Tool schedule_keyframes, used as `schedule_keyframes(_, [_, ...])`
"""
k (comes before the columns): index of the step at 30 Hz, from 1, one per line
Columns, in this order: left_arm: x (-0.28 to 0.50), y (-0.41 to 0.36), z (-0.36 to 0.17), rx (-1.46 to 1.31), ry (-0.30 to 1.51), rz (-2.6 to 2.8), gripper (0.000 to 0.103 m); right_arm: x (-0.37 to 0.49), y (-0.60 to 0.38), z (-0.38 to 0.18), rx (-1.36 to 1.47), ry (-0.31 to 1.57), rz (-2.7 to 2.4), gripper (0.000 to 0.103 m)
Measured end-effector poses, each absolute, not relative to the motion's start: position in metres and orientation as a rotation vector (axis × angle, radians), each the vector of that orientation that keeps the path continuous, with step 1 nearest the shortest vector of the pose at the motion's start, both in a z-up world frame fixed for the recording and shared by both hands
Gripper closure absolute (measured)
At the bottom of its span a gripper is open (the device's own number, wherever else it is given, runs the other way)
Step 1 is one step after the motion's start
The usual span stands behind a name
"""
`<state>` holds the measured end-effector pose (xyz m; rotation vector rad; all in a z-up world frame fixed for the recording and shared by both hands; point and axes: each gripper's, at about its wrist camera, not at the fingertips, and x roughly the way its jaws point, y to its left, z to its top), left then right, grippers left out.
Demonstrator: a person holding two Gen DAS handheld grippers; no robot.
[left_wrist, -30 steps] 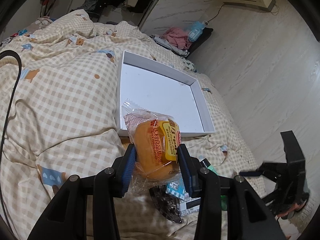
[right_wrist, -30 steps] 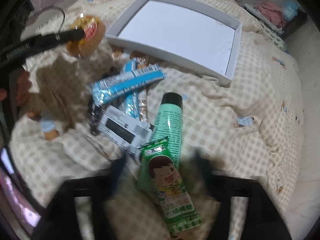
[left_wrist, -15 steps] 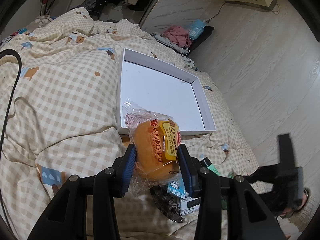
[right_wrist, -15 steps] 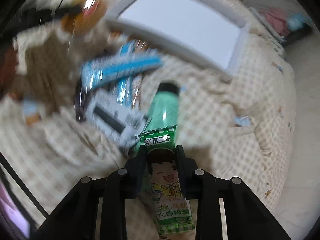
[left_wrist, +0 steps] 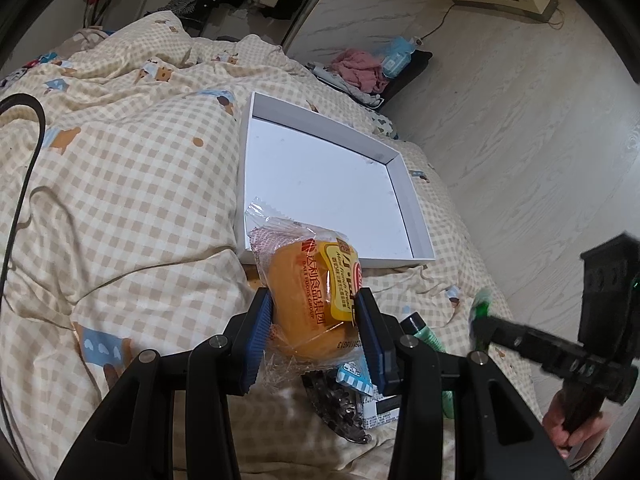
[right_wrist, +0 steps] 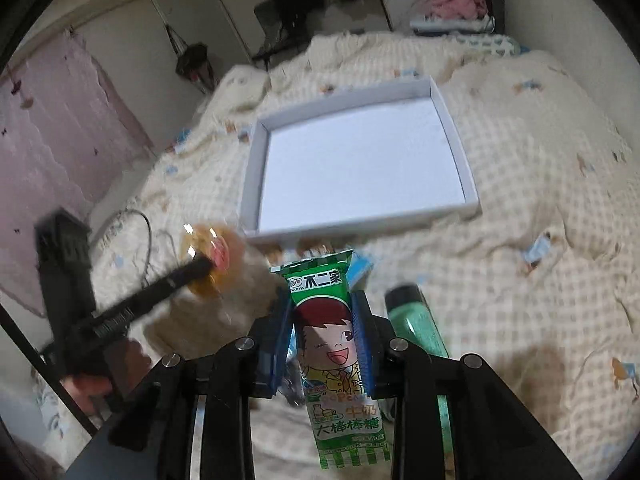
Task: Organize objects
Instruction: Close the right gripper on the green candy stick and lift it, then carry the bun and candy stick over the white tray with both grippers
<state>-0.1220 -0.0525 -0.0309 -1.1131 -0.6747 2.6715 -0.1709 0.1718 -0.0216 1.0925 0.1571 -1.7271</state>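
Gripping a wrapped orange bun (left_wrist: 316, 300) between its blue pads, my left gripper (left_wrist: 316, 322) holds it above the checked quilt (left_wrist: 120, 184), just near of the white tray (left_wrist: 416, 216). The bun's clear wrapper sticks out past the jaws toward the tray's near edge. Below that gripper, on the quilt, lie a dark crinkled packet (left_wrist: 340, 408) and a blue-and-white packet (left_wrist: 354, 374), with the black cap of a green tube (left_wrist: 420, 326) showing to the right.

My right gripper (right_wrist: 323, 336) is clamped on a green lollipop packet (right_wrist: 336, 344) printed with a cartoon face; its pads press the packet's sides, with the packet's top poking out beyond the fingertips and its bottom hanging back toward the camera. From this side the green tube (right_wrist: 416, 320) lies on the quilt just right of the jaws, and the tray (right_wrist: 460, 152) sits farther off, empty. The left gripper (right_wrist: 208, 264) with its bun (right_wrist: 208, 256) appears blurred at the left, a hand (right_wrist: 90, 386) on its handle.
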Motion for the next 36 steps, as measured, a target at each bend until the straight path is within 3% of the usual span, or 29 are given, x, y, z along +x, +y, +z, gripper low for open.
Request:
schedule_keyframes(8, [-0.118, -0.064, -0.015, -1.066, -0.716, 2.705, 0.058, -0.202, 0.175, 0.014, 1.054, 0.038, -1.749, 0.073])
schedule_keyframes(13, [-0.101, -0.072, 0.043, -0.858, -0.671, 2.780, 0.058, -0.231, 0.170, 0.066, 0.935, -0.075, -1.786, 0.073])
schedule_keyframes(16, [-0.106, -0.067, 0.080, -0.813, -0.552, 2.837, 0.058, -0.241, 0.159, 0.083, 0.883, -0.098, -1.800, 0.073])
schedule_keyframes(19, [-0.127, -0.058, 0.102, -0.812, -0.429, 2.905, 0.058, -0.248, 0.148, 0.088, 0.865, -0.127, -1.793, 0.073])
schedule_keyframes(22, [-0.150, -0.054, 0.111, -0.761, -0.470, 2.876, 0.058, -0.258, 0.138, 0.083, 0.876, -0.148, -1.784, 0.073])
schedule_keyframes(28, [-0.203, -0.052, 0.093, -0.804, -0.563, 2.859, 0.058, -0.276, 0.122, 0.056, 0.933, -0.173, -1.802, 0.073])
schedule_keyframes(36, [-0.213, -0.056, 0.031, -0.909, -0.624, 2.777, 0.058, -0.292, 0.111, 0.008, 1.060, -0.192, -1.780, 0.072])
